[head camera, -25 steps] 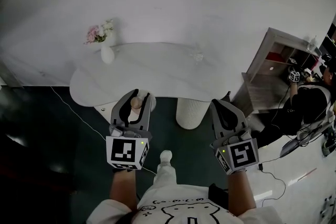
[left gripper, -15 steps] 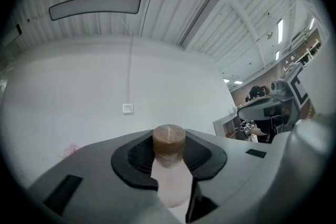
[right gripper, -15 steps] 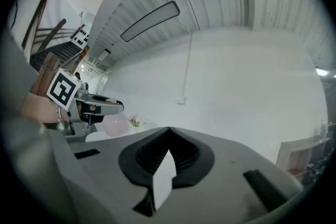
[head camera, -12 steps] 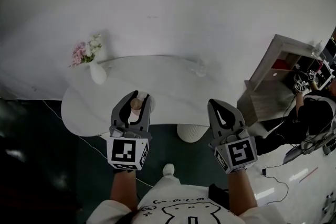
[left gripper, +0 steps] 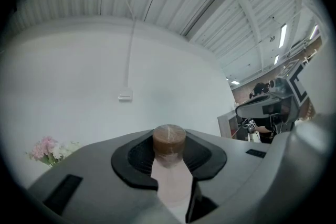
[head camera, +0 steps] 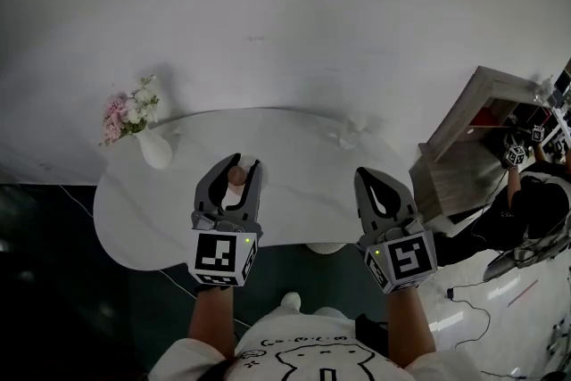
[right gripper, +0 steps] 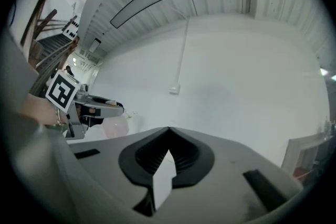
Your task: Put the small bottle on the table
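item 1: small pale bottle with a round brown cap (left gripper: 169,140). upright, carried in the air above the near part of the table, not yet on it. the cap stands clear above the pads, likely so the body takes the grip and the base stays free for setting down.

item 2: left gripper (head camera: 239,167). jaws pinch the bottle's body from both sides, part way closed, pads pressed on it just under the cap. held level and forward over the tabletop, which suits a straight lowering.

item 3: right gripper (head camera: 372,177). jaws pressed together, nothing between them. held beside the left one at the table's near edge, apparently idle and kept out of the way.

item 4: white rounded tabletop (head camera: 161,210). mostly bare in front of the bottle, so a landing spot is open.

item 5: white vase with pink and white flowers (head camera: 152,147). stands at the far left of the table, well apart from the bottle.

item 6: small clear object (head camera: 348,131) at the far right of the table; what it is cannot be told.
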The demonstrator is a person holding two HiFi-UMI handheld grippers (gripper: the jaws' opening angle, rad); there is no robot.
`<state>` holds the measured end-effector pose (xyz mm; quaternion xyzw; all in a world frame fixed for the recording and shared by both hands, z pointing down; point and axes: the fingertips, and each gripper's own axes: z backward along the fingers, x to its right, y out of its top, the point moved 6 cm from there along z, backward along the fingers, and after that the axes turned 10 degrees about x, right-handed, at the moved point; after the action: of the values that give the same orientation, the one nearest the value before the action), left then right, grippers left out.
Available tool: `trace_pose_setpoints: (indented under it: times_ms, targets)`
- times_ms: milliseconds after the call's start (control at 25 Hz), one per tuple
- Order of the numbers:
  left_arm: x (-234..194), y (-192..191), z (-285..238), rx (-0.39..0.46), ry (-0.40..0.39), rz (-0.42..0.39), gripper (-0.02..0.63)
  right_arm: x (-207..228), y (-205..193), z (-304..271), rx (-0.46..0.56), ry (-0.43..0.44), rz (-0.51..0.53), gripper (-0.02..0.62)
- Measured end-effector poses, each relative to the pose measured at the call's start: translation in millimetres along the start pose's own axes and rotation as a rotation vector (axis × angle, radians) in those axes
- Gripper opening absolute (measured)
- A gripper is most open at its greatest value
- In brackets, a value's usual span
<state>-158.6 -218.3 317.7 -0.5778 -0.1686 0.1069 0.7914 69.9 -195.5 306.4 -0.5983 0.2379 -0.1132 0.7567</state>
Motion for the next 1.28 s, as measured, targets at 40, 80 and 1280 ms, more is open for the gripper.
trace_pose_setpoints:
  times_ms: [40,80,1280]
  targets:
    - [-2.6,-4.7,-6.4,-0.004,-0.006,0.003,0.124,2.5,-4.1,-5.2,-0.007,-0.007,-0.004,-0.006]
    - [-4.6,-9.6,-11.9,-0.009,-0.011,0.007,0.124,4.8,-8.2,-9.8,-0.014,-0.012,-0.007,-0.006]
    - [3.9,-190.4,-127.1,-0.306,-0.033,0.116,0.124,64.7,-145.9,-94.3,-0.200,0.042,-0.165,-0.006]
